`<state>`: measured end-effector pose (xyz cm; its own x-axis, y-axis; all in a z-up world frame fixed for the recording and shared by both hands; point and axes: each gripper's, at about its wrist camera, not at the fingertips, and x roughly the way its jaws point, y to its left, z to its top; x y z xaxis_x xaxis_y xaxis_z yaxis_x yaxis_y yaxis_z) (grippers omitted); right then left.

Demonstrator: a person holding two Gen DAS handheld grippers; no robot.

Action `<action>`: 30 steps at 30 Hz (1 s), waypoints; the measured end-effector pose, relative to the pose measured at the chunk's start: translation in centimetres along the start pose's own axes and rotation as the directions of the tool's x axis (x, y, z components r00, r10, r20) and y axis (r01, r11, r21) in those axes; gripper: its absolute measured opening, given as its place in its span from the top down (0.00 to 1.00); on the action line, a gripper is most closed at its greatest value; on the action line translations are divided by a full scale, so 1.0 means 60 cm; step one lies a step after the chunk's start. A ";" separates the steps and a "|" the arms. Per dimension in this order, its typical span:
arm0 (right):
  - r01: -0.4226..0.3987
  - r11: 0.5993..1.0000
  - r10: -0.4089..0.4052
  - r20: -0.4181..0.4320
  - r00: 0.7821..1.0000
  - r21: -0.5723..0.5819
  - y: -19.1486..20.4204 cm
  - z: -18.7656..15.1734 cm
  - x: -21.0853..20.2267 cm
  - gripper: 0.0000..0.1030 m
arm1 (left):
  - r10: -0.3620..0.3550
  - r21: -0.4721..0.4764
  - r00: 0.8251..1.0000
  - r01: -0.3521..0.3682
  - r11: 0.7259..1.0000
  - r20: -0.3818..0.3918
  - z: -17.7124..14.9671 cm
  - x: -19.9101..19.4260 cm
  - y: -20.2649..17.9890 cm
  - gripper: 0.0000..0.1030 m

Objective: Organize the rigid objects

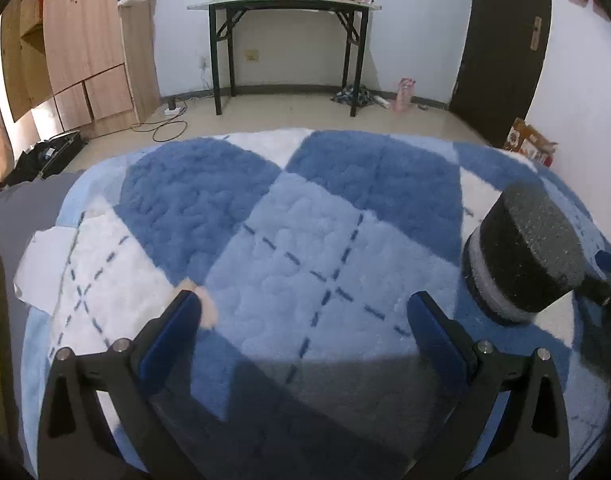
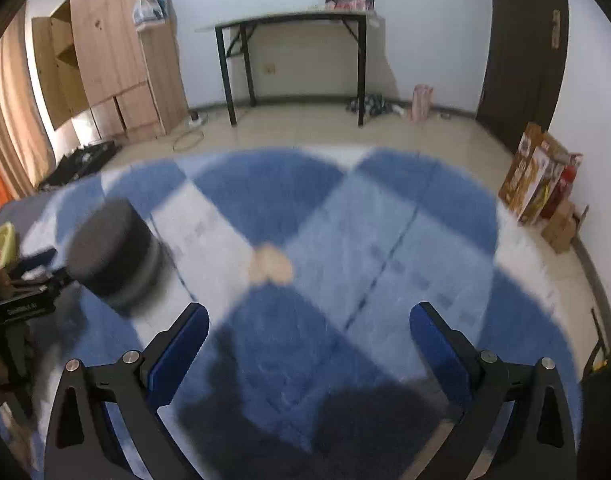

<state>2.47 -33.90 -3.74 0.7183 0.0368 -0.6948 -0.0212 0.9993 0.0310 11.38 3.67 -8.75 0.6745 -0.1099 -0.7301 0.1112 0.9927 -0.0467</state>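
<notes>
1. Claws – left claw (image 1: 303,312) and right claw (image 2: 308,322) both gape wide, holding nothing, above the blue blanket (image 1: 305,248).
2. Peach piece (image 2: 270,266) lies ahead of the right claw; soft pile could let it slip from a pinch.
3. Left view shows only its edge (image 1: 207,308) behind a finger; the right view is blurred – shape unclear.

We note even, moderate daylight in both views; brightest area at curtain (image 2: 9,120) on far left. We see dark soft-edged shadows across near part of rug (image 1: 305,240). Left wrist view sharp. Right wrist view smeared by motion blur, rug pattern indistinct. Strong fisheye bending, black vignette at corners.
</notes>
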 end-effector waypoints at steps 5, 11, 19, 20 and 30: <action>0.069 0.996 -0.069 0.013 0.998 -0.056 0.015 0.006 0.032 0.00 | 0.026 0.020 1.000 -0.026 0.999 -0.013 0.003 0.007 -0.010 0.00; 0.046 0.998 -0.045 0.013 0.999 -0.040 0.012 0.004 0.038 0.00 | 0.025 0.019 1.000 -0.025 1.000 -0.012 0.003 0.015 -0.014 0.00; 0.043 0.998 -0.042 0.013 0.999 -0.038 0.011 0.000 0.038 0.00 | 0.025 0.018 1.000 -0.025 1.000 -0.011 0.004 0.019 -0.015 0.00; 0.043 0.998 -0.042 0.013 0.999 -0.038 0.011 0.000 0.037 0.00 | 0.026 0.018 1.000 -0.026 0.999 -0.012 0.005 0.019 -0.016 0.00; 0.042 0.998 -0.041 0.013 0.999 -0.037 0.011 -0.001 0.036 0.00 | 0.026 0.017 1.000 -0.025 1.000 -0.011 0.005 0.018 -0.014 0.00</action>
<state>3.98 -33.18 -5.25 0.7276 -0.0047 -0.6859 -0.0171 0.9995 -0.0250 12.21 2.69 -9.29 0.6687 -0.0839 -0.7388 0.1068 0.9942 -0.0163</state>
